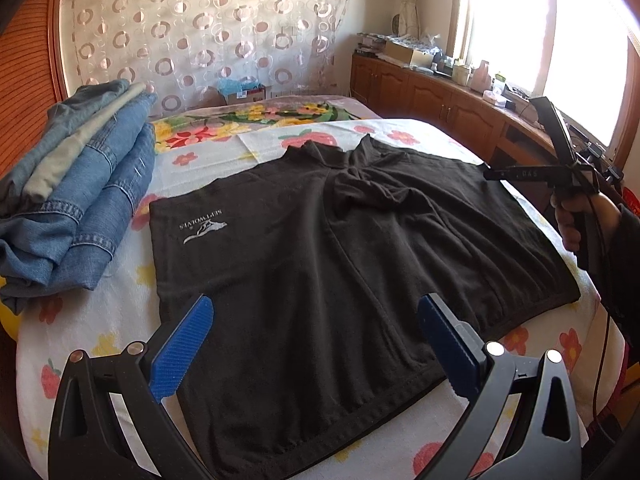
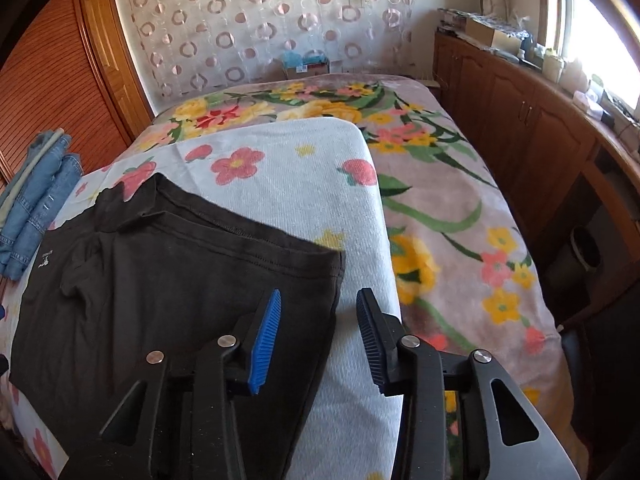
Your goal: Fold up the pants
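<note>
Your left gripper (image 1: 316, 344) hovers low in the left wrist view with its blue-padded jaws spread wide and nothing between them; below the gap lies the near hem of the black pants (image 1: 320, 264). The pants are spread flat across the middle of that frame on a white floral towel (image 1: 120, 320) that covers the bed, with a white "SEPTWOLVES" logo (image 1: 204, 230) printed left of center and the fabric bunched into wrinkles near the upper middle.

Your right gripper (image 2: 318, 336) sits at the bottom center of the right wrist view, its jaws partly open and holding nothing. Its left blue pad (image 2: 266, 344) is over the edge of the pants (image 2: 160, 280), while the right one is over bare towel (image 2: 288, 184). In the left wrist view the same tool shows at the right edge of the frame, held in your hand (image 1: 572, 220) just beyond the corner of the pants.

A stack of folded blue jeans (image 1: 76, 200) rests on the bed at the left of the left wrist frame, just beside the pants and not touching them. A flowered blanket (image 2: 440, 208) covers the rest of the bed on the right of the right wrist frame, next to wooden cabinets (image 2: 520, 132).
</note>
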Tool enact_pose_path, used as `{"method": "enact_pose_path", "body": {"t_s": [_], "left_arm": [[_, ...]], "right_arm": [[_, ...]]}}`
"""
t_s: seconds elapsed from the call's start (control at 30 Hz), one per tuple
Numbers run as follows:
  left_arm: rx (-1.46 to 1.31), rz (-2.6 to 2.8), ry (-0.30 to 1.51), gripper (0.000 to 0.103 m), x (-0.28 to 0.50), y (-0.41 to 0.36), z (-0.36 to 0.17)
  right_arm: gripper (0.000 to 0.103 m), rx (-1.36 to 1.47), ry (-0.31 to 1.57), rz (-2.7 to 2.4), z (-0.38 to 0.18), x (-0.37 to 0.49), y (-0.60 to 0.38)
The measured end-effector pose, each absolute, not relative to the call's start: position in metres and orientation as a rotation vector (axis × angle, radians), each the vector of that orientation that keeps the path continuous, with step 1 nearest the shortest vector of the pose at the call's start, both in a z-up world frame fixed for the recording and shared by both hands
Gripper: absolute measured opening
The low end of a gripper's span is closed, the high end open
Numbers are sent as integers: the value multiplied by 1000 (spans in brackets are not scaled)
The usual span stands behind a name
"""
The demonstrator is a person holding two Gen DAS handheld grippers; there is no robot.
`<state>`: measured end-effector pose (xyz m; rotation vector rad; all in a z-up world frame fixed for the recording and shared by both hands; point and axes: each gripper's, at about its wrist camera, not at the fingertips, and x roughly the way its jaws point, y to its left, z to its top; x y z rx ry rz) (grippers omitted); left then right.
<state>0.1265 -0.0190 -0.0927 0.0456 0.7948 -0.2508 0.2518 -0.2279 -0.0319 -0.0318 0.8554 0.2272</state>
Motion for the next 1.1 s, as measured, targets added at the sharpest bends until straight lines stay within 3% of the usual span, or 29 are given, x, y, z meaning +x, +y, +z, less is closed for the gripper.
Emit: {"method": "enact_pose_path", "body": {"t_s": [0.13, 0.2, 0.27, 0.67, 0.83, 0.87, 0.93, 1.1], "left_arm": [[45, -241, 809, 103, 125, -16, -98], [44, -239, 818, 103, 126, -14, -101], [44, -236, 826, 103, 127, -13, -104], [47, -225, 860, 103, 129, -7, -115], [43, -218, 889, 103, 130, -6, -119], [42, -225, 901, 103, 130, -6, -121], [48, -230, 924, 103, 132, -8, -124], [110, -205, 931, 103, 131, -16, -125]], "right_arm": [[27, -58, 857, 230, -22, 250, -221], [12, -72, 858, 231, -18, 248, -219], [6, -73, 851, 228, -16, 245, -221], [3, -96, 829, 131, -18, 238, -220], [12, -118, 789, 135, -8, 223, -218], [19, -132, 778, 135, -6, 214, -215], [23, -131, 756, 172, -5, 200, -212], [44, -139, 717, 284, -10, 136, -199]]}}
